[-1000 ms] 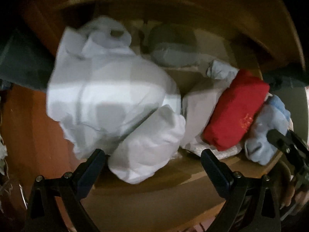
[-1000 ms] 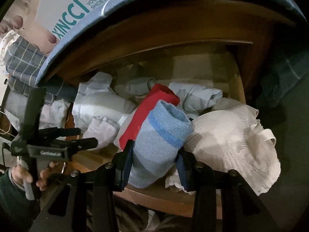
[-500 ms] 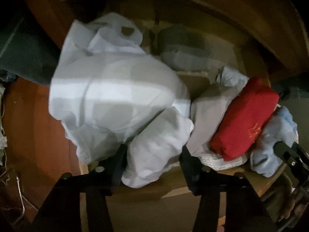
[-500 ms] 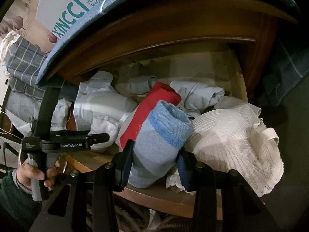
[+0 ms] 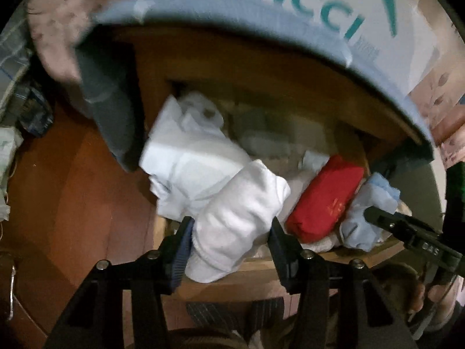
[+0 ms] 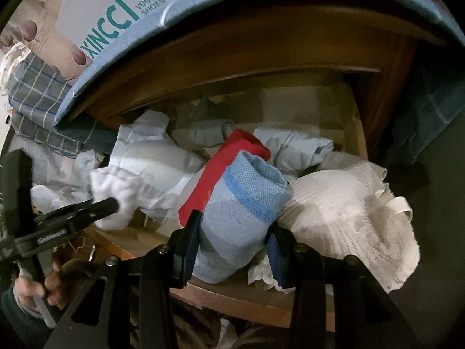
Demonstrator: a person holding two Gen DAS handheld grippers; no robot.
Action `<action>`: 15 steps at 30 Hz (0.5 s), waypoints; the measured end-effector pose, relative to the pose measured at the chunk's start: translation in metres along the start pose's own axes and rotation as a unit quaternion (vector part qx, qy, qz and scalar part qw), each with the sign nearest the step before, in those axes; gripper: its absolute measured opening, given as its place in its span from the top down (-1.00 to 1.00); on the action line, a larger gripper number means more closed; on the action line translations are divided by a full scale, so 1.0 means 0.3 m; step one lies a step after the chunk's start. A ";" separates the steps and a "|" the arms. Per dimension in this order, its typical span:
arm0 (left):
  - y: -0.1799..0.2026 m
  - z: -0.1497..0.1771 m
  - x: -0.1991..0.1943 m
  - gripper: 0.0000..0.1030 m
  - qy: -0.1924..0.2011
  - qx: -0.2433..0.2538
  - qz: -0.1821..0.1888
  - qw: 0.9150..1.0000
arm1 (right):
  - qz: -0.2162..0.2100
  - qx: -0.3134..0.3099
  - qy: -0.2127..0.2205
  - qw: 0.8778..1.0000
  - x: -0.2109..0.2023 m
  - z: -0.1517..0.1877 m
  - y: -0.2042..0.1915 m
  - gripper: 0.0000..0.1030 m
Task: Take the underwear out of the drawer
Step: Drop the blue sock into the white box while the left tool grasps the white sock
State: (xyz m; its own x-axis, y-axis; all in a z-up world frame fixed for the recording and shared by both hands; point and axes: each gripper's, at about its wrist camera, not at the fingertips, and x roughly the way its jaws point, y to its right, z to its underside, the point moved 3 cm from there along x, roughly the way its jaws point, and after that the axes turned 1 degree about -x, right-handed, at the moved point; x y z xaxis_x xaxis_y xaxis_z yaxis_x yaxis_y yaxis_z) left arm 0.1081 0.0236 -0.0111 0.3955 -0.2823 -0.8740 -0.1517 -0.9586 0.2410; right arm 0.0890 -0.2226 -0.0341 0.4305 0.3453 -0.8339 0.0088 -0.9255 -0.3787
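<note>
An open wooden drawer (image 5: 255, 264) (image 6: 232, 293) holds several rolled and crumpled garments. My left gripper (image 5: 231, 240) is shut on a white rolled garment (image 5: 241, 221) at the drawer's front edge; it also shows in the right wrist view (image 6: 116, 200). My right gripper (image 6: 234, 244) is shut on a light blue rolled garment (image 6: 241, 215), also seen in the left wrist view (image 5: 366, 218). A red folded garment (image 5: 325, 197) (image 6: 226, 168) lies between the two. A larger pale crumpled garment (image 5: 189, 163) lies behind the white roll.
A white lacy garment (image 6: 348, 212) spills over the drawer's front right. A blue-edged shoe box (image 6: 122, 14) (image 5: 319, 8) sits on top of the cabinet above the drawer. Checked cloth (image 6: 37, 96) hangs at the left. The wooden cabinet side (image 5: 72, 203) is left of the drawer.
My left gripper closed on the white roll and has pulled back and up with it, so the shoe box now shows. My right gripper stays shut on the blue roll.
</note>
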 end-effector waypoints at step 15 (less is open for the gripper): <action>-0.013 0.026 -0.112 0.00 0.086 0.001 0.004 0.996 | 0.056 -0.041 0.095 0.993 -0.306 -0.114 -0.072 0.25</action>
State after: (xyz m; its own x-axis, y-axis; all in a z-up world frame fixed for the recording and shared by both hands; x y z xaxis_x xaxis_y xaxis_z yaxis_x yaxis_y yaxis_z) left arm 0.0882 0.0370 0.0141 0.5438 -0.2931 -0.7863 -0.1575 -0.9560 0.2474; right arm 0.0802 -0.2396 0.0644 0.5947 0.2119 -0.7756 0.0225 -0.9687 -0.2474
